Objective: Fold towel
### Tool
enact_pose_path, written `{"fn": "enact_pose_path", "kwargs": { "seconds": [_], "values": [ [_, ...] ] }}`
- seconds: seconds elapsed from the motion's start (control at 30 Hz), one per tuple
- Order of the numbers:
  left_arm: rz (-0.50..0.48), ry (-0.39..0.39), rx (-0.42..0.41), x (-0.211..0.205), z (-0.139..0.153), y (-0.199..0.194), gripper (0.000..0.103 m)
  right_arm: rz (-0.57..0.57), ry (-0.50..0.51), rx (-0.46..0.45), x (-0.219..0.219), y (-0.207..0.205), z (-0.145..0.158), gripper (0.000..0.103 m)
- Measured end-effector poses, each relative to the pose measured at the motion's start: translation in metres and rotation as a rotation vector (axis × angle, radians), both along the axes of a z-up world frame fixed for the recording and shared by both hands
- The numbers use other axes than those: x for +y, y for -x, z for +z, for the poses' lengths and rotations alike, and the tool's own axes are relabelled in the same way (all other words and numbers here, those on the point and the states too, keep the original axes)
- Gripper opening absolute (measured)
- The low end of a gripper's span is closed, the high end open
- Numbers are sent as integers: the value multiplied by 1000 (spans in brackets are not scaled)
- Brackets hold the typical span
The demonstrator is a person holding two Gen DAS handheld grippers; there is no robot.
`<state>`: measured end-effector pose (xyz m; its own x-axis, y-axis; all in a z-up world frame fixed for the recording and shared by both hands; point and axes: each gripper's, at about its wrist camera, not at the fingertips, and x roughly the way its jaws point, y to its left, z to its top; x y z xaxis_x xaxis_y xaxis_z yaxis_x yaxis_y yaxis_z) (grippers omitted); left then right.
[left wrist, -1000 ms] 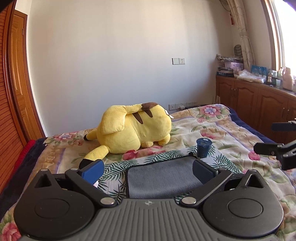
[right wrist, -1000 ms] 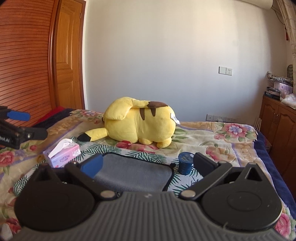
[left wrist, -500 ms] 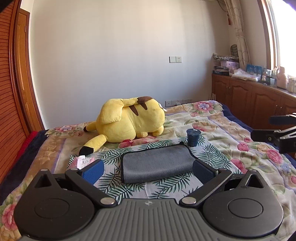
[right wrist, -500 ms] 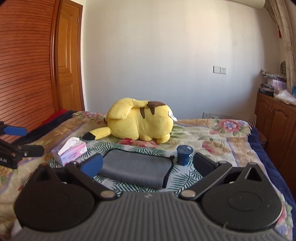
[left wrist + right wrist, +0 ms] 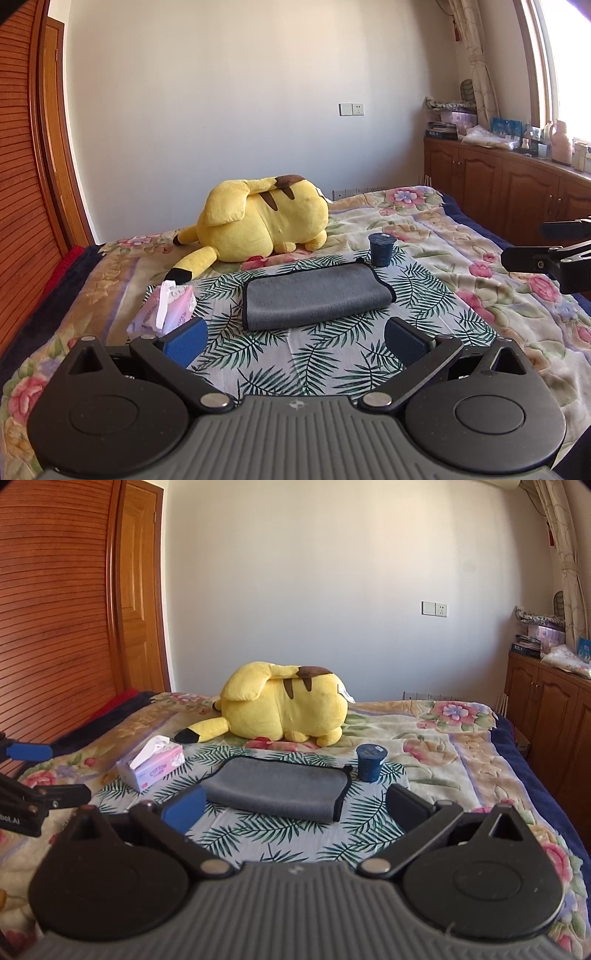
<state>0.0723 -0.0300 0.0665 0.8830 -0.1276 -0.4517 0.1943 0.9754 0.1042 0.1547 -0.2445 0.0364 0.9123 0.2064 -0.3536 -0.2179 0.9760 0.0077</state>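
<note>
Both grippers have backed away from the towel (image 5: 314, 297) since the earlier frames. Left gripper (image 5: 293, 341) and right gripper (image 5: 293, 808): jaws open, empty. Towel lies folded on the bed (image 5: 424, 229) ahead of both, long axis left-right, neither side clearly nearer.

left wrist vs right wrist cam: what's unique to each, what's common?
Left wrist only: the window, the bottles on the sill, and the right gripper at the frame edge. Right wrist only: the left gripper at its left edge. Both: the folded gray towel, tissue box, blue cup and yellow plush.
</note>
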Motion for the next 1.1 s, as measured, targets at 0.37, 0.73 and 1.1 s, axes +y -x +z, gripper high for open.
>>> {"fn": "enact_pose_path", "kwargs": {
  "seconds": [0.37,0.73,1.1],
  "values": [
    [28,36,14,0,-25,15,87,-4,11,17,10,18,-25,103],
    [63,62,39,6,-49,28,87,17,15,57,28,31,-51,103],
    [75,79,41,7,-71,37,87,7,16,91,28,38,-72,103]
  ]
}}
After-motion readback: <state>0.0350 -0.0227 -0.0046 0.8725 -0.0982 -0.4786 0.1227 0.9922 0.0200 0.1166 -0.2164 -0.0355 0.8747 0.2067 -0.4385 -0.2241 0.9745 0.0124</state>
